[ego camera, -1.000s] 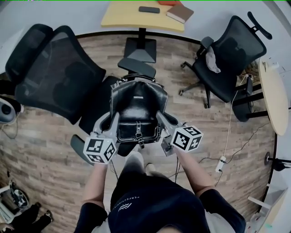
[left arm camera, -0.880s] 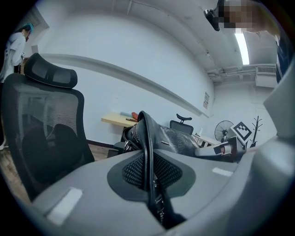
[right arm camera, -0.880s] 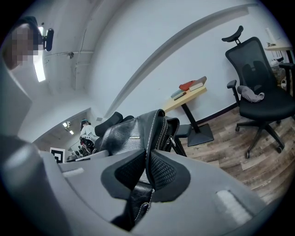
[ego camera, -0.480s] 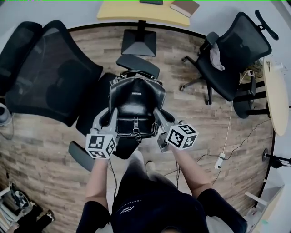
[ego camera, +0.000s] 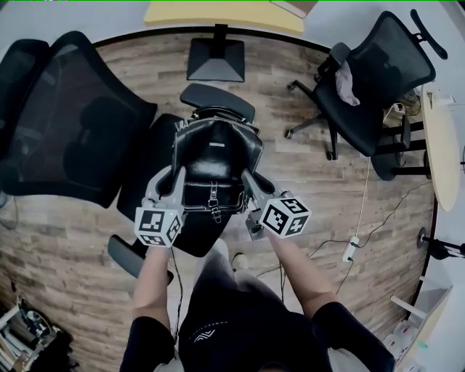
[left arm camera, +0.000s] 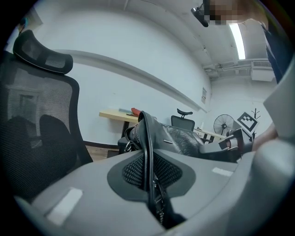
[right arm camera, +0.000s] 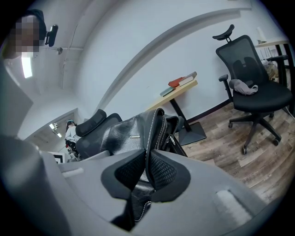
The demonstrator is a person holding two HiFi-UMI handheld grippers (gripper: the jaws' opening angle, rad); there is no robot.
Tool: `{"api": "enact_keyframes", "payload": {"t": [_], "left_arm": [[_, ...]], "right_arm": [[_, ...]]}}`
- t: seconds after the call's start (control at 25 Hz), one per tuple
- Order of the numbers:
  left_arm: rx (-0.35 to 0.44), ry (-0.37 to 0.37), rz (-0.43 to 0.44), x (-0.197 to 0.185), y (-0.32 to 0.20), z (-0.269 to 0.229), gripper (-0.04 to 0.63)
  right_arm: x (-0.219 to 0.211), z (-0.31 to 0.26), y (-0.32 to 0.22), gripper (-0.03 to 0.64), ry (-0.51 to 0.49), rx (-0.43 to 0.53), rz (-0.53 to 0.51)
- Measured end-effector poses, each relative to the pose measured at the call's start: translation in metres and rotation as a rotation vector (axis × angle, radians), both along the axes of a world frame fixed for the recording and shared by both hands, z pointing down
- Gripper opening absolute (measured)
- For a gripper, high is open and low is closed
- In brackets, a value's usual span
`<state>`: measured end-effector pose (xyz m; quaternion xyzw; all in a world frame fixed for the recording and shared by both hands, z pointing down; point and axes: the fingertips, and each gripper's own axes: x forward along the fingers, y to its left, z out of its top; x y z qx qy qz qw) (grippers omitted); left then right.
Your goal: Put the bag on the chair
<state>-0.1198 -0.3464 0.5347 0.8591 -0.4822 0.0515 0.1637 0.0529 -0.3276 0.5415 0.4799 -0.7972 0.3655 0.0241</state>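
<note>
Office, shared workroom.
Wood-plank floor (ego camera: 65, 240); large mesh-back office chair (ego camera: 73, 123) at 10 o'clock, second swivel chair (ego camera: 374, 80) at 2 o'clock; yellow-topped pedestal desk (ego camera: 218, 13) at 12 o'clock, bearing books (right arm camera: 182, 80); pale table (ego camera: 442, 145) at 3 o'clock; corded power strip (ego camera: 352, 248) at 4 o'clock.

Glossy leather bag (ego camera: 216, 161), wood-plank floor (ego camera: 305, 167)

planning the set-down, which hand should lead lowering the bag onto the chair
Left, probably. Both jaws are shut on the bag, but the left gripper is over the chair seat; the right gripper hangs past its edge, over floor.
</note>
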Motion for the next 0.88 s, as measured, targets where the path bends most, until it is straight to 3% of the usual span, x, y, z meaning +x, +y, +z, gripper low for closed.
{"api": "enact_keyframes", "payload": {"t": [0.4,0.88], "left_arm": [[-0.033,-0.022,0.037,-0.010,-0.017,0.045,0.057],[-0.150,-0.037,0.048,-0.010,-0.041,0.096,0.080]], "right_arm": [[-0.012,0.036,-0.002,0.034,-0.019,-0.072,0.014],[-0.013,0.065,-0.007,0.036,-0.004,-0.110,-0.001]]}}
